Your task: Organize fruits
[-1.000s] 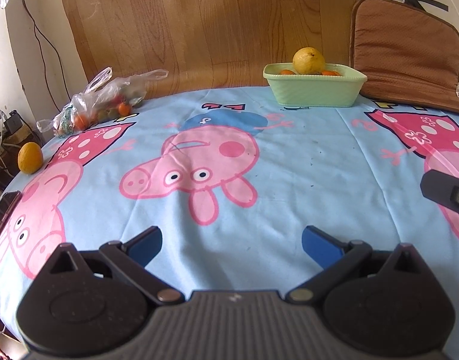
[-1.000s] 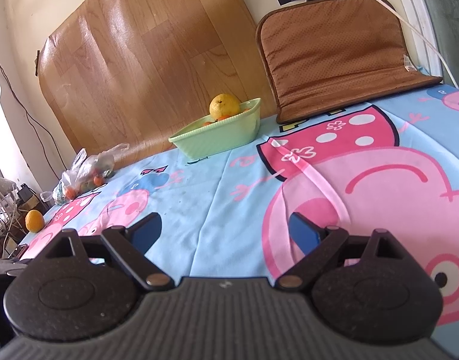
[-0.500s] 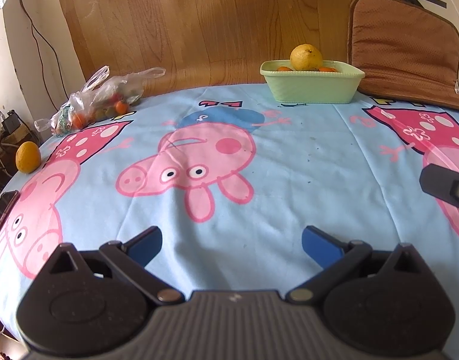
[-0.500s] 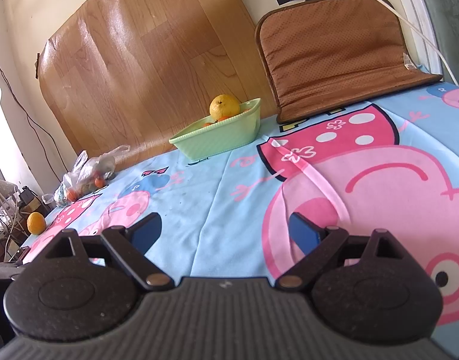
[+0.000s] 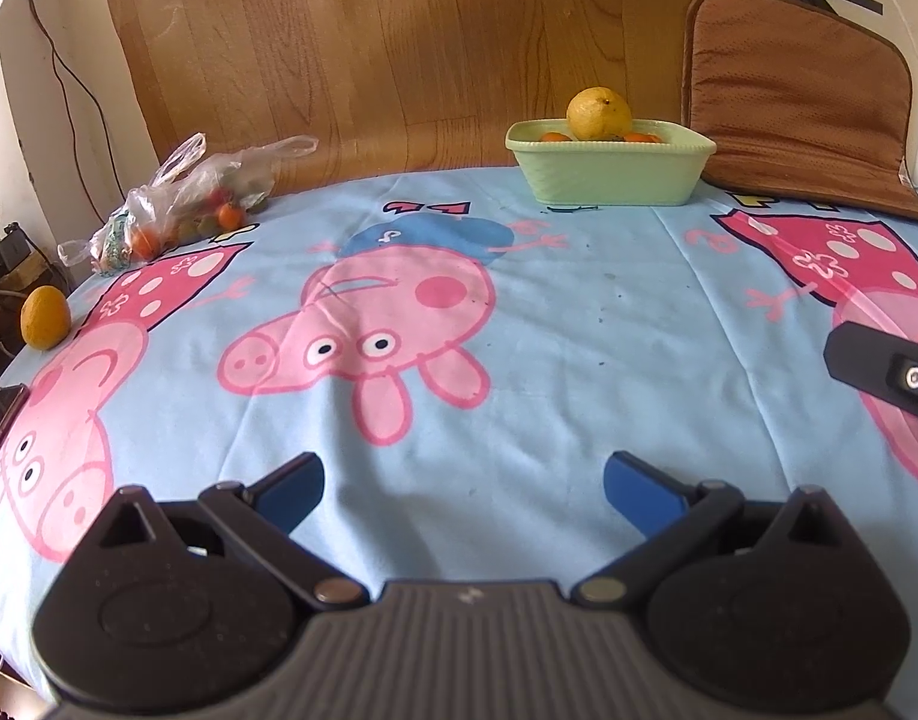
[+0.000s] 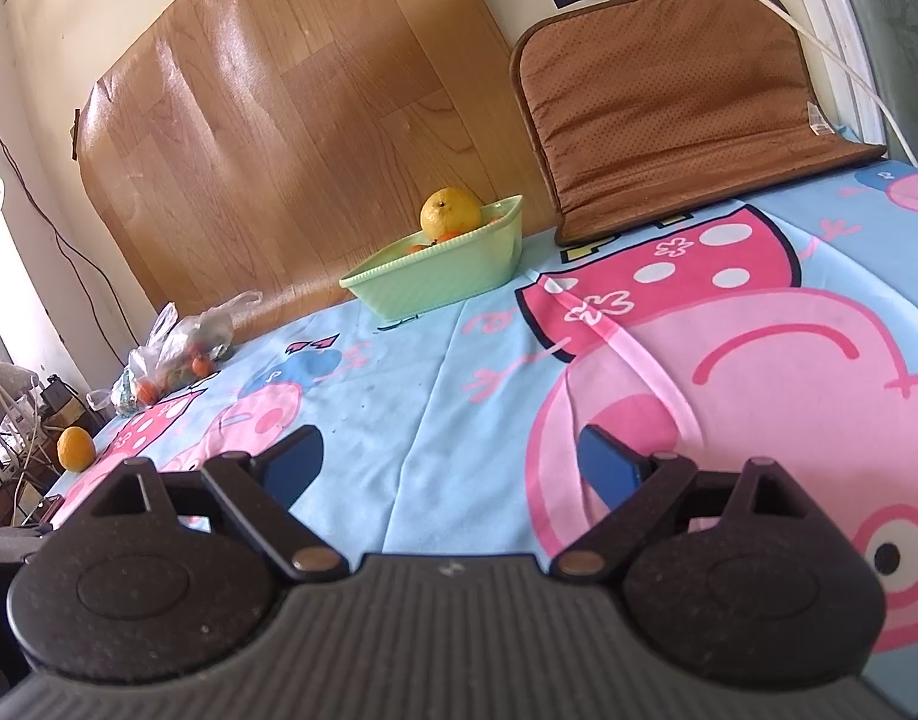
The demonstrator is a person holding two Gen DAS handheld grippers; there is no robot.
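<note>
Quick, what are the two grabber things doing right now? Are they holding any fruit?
Left gripper: open, holding nothing.
Right gripper: open, holding nothing.

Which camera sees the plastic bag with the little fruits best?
The left wrist view. There the plastic bag is bigger and closer, lying at the far left edge of the blue cloth, and you can pick out small orange and green fruits inside. In the right wrist view the bag is smaller and farther away, so the fruits blur together.

Yellow fruit [image 6: 450,213] in green basin [image 6: 441,280]
</note>
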